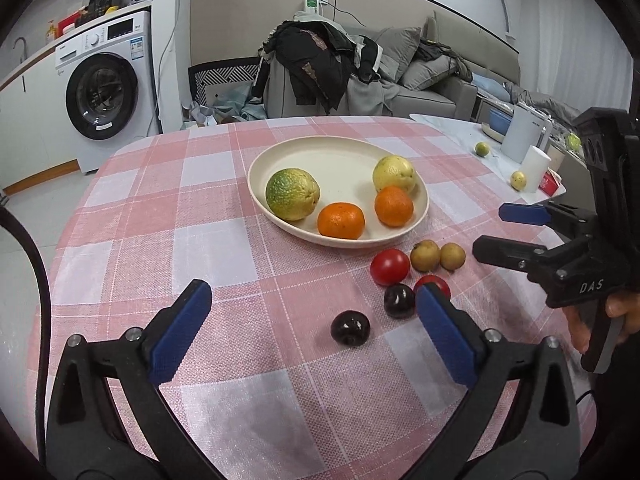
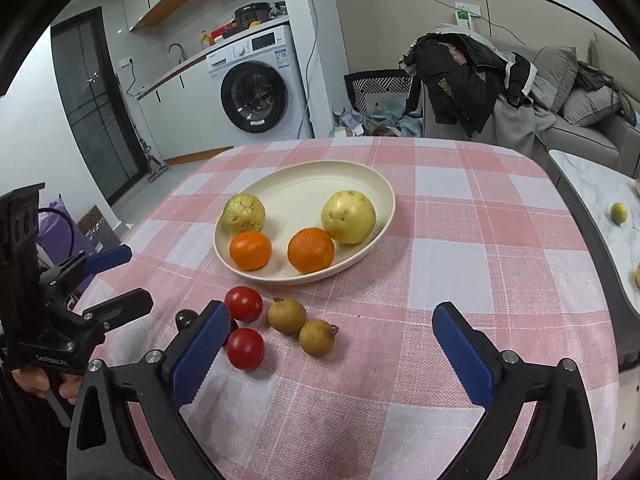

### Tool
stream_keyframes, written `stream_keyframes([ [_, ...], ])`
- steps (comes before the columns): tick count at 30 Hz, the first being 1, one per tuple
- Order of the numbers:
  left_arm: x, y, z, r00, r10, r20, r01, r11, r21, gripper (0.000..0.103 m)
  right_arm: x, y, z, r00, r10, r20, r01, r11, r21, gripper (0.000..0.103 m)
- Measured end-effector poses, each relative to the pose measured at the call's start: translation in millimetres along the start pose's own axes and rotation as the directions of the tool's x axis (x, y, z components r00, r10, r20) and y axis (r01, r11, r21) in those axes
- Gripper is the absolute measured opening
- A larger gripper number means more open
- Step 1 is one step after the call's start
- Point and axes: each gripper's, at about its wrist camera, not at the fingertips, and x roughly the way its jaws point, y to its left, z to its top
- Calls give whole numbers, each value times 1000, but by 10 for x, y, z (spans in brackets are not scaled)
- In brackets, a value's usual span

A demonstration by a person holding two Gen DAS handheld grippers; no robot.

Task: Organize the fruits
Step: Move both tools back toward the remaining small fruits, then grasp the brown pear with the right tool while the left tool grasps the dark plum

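A cream plate on the pink checked cloth holds two oranges, a green-yellow citrus and a yellow fruit. In front of it, on the cloth, lie two red tomatoes, two small brown fruits and two dark round fruits. My left gripper stands open near the dark fruits and holds nothing. My right gripper is open too, close to the brown fruits and empty.
A marble side table at the right carries a white jug, a white cup and small yellow fruits. Behind the table stand a chair piled with clothes, a sofa and a washing machine.
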Motion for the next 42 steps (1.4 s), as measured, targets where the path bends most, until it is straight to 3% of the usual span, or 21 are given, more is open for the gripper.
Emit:
stream_keyframes([
  [11,126,11,-40,999,-9,-54,8,1000,-11,101,259,64,-124,992,-39,-117,34,999,-42,103],
  [18,248,1,-75,995,4,-104,-5,1000,-6,101,330,58,-186,983,-107,-152,96,993,-74,102],
  [33,385,-67,-150,984,-51,-170,53,999,11,97,430,206,-211,980,-87,-177,62,988,-140,56],
  [42,429,-53,-180,979,-82,-188,82,997,-6,75,435,221,-195,983,-66,-169,42,989,-144,45],
])
